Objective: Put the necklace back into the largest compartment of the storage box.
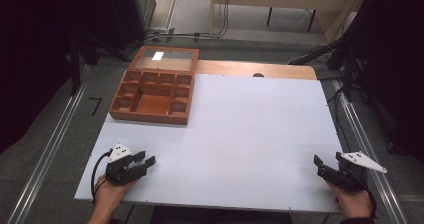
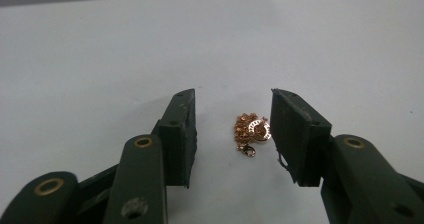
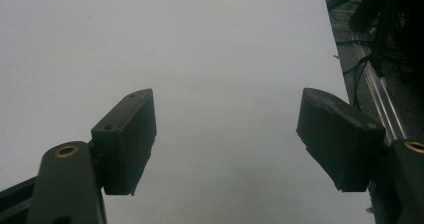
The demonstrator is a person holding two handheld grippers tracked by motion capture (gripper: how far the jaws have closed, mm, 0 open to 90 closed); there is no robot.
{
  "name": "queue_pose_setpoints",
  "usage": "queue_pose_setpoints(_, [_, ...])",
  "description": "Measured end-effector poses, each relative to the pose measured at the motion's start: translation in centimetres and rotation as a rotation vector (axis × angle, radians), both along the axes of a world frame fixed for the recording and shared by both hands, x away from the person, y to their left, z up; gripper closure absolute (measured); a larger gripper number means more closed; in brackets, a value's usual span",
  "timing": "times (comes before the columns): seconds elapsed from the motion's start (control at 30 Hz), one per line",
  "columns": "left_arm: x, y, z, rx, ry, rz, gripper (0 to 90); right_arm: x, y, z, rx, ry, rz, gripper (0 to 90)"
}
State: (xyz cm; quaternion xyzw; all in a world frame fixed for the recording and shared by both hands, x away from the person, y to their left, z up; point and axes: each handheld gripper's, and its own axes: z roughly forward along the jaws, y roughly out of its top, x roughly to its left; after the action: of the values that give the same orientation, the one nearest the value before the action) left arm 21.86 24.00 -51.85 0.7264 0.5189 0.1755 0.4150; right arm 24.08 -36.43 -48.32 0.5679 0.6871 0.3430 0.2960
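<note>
Bracelet (image 2: 250,133) bunched on the white table (image 1: 240,134) between left gripper (image 2: 232,129) jaws, half-open, not yet pinching — grasp step; next close squarely, lift toward wooden box (image 1: 152,86) — right gripper (image 3: 227,134) wide, empty.

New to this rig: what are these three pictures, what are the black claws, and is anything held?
A person sits at a white table holding a two-jaw gripper in each hand. The high view looks down from above: left gripper, right gripper, and an open wooden box with compartments. The other two pictures come from cameras riding on each gripper, looking along its black jaws. The left gripper's jaws stand around a small gold chain lying on the table, not yet pinched. The right gripper's jaws are open with nothing between them.
</note>
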Motion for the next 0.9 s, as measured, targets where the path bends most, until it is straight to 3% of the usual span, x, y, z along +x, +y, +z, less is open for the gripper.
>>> queue_pose_setpoints(0.5, [0.26, -0.34, -0.05, -0.001, 0.012, -0.028, 63.2, 0.01, 0.05, -0.01, -0.006, 0.002, 0.001, 21.7])
queue_pose_setpoints(0.6, [0.22, -0.55, -0.03, 0.016, 0.008, -0.034, 65.3, 0.02, 0.05, -0.01, -0.008, 0.0, 0.001, 21.7])
queue_pose_setpoints(0.73, [0.1, -0.93, 0.02, 0.069, -0.007, -0.05, 69.1, 0.0, 0.03, -0.02, -0.008, -0.001, 0.0, 21.7])
queue_pose_setpoints(0.83, [0.08, -0.99, 0.03, 0.069, -0.005, -0.056, 71.8, -0.01, 0.02, -0.01, -0.007, -0.001, 0.0, 21.7])
queue_pose_setpoints(0.9, [0.04, -1.05, 0.03, 0.067, -0.002, -0.063, 78.8, 0.0, 0.03, -0.02, -0.008, 0.0, 0.0, 21.7])
